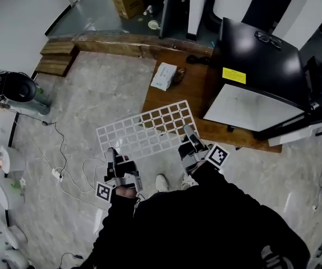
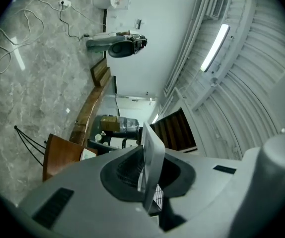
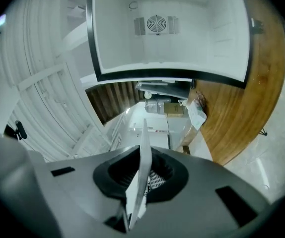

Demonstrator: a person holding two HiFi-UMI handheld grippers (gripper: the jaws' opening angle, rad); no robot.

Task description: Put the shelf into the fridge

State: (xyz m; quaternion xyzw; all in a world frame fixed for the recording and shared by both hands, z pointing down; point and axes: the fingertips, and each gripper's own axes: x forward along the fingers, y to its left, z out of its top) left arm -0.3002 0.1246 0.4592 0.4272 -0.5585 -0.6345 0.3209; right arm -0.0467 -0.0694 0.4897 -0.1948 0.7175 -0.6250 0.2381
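Observation:
A white grid shelf hangs flat above the stone floor, held by its near edge. My left gripper is shut on its near left corner and my right gripper on its near right edge. In the left gripper view the shelf's thin edge stands pinched between the jaws. The right gripper view shows that edge clamped the same way. The black fridge stands to the right on a wooden platform. Its white open inside, with a round fan at the back, faces my right gripper.
A white packet lies on the wooden platform beside the fridge. Glasses rest on the fridge's top. A white cable with a plug block trails over the floor at the left. A cardboard box stands far back. The person's shoe is below the shelf.

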